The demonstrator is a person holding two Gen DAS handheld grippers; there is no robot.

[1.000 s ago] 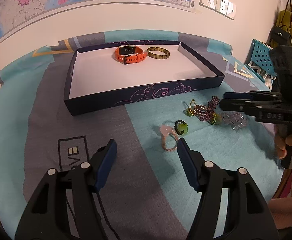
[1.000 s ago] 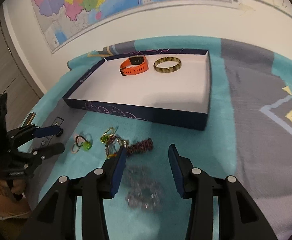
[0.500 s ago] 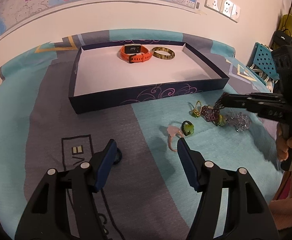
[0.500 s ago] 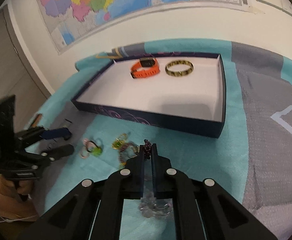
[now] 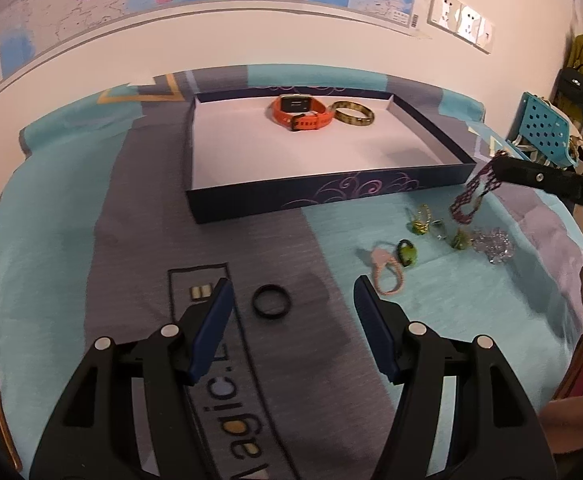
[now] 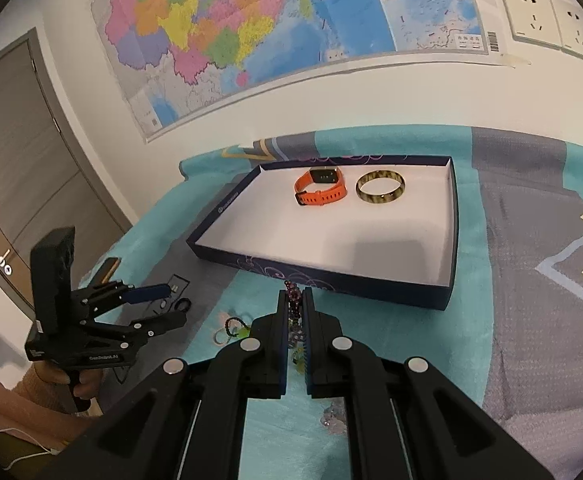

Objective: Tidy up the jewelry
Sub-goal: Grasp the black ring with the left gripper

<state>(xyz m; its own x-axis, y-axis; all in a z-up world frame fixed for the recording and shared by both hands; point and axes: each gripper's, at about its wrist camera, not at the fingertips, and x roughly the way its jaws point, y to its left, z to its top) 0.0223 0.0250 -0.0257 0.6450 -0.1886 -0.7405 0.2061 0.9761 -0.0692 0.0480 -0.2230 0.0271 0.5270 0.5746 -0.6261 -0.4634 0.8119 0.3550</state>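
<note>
A dark blue tray (image 5: 323,196) with a white floor holds an orange watch (image 5: 301,112) and a yellow-brown bangle (image 5: 353,114). My right gripper (image 6: 295,300) is shut on a purple beaded bracelet (image 5: 473,196) and holds it in the air just in front of the tray's near wall (image 6: 331,284). My left gripper (image 5: 291,312) is open and empty, low over the cloth, with a black ring (image 5: 271,302) just ahead of it. Loose on the cloth lie a pink hair tie (image 5: 387,270), green charms (image 5: 421,224) and a clear crystal bracelet (image 5: 491,242).
The table carries a teal and grey cloth (image 5: 91,240). A wall with a map (image 6: 251,28) stands right behind the tray. A door (image 6: 15,152) is at the left, and a blue perforated stool (image 5: 547,132) at the right.
My right gripper shut on the purple beaded bracelet and lifted it off the cloth toward the tray. My left gripper pulled back, so the black ring came into view.
</note>
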